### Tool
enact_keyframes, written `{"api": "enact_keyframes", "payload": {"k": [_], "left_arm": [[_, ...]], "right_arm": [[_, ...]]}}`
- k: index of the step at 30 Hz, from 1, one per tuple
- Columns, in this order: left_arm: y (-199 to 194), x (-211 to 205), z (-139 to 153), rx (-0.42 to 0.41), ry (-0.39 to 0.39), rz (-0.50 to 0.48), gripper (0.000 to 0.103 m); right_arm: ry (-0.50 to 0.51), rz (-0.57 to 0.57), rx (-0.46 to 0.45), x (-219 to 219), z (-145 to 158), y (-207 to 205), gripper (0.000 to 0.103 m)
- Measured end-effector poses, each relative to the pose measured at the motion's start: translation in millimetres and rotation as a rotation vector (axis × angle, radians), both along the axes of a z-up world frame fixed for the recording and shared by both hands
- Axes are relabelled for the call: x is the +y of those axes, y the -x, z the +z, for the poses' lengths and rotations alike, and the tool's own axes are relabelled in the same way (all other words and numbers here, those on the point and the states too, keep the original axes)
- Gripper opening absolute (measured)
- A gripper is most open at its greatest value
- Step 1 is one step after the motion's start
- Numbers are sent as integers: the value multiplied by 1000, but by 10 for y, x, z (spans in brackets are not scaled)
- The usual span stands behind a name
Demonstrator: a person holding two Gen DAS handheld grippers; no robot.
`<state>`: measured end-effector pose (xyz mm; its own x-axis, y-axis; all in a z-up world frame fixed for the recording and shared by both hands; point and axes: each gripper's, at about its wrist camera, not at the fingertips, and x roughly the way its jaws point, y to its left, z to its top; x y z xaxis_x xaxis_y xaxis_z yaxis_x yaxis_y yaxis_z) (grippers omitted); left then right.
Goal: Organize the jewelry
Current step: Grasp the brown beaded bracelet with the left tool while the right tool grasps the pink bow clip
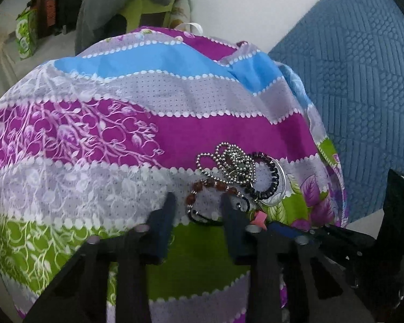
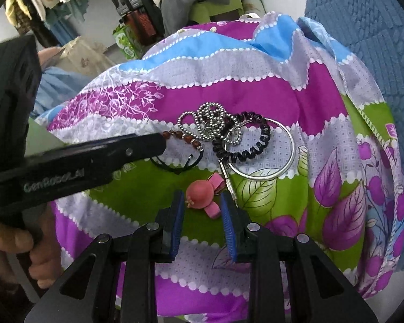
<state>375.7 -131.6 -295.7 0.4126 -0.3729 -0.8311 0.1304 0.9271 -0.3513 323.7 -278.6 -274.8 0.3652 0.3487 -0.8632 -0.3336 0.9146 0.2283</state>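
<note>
**Two grippers closing in on a tangled jewelry pile**

The jewelry lies in one heap on the patterned cloth point(image 2: 269, 86). The left gripper point(image 1: 198, 202) is wide apart around the brown bead bracelet point(image 1: 202, 188), with nothing held. The right gripper point(image 2: 203, 199) is also apart, around the pink charm point(image 2: 199, 195), not yet pinching. The ball chain point(image 2: 210, 119), black coil band point(image 2: 245, 145) and silver bangle point(image 2: 292, 145) overlap, so I think each piece should be lifted slowly, to avoid dragging the others.
</note>
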Motion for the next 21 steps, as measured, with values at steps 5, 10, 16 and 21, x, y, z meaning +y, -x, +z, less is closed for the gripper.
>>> {"api": "enact_keyframes", "payload": {"k": [5,10,16,21], "left_arm": [[-67,-61,-28,-12,-44,-16,25],[-109,-95,-38,-6,-69,-30,8],[-75,-133,-35,2,-84,-37,5],[13,-87,69,-10,-56,-18,5]], "right_arm": [[38,23,-23,67,-16,-6,25],[73,35,-41,106,-19,13,22],[54,29,-15,99,8,6,20],[40,16,-29,96,132,46,20]]}}
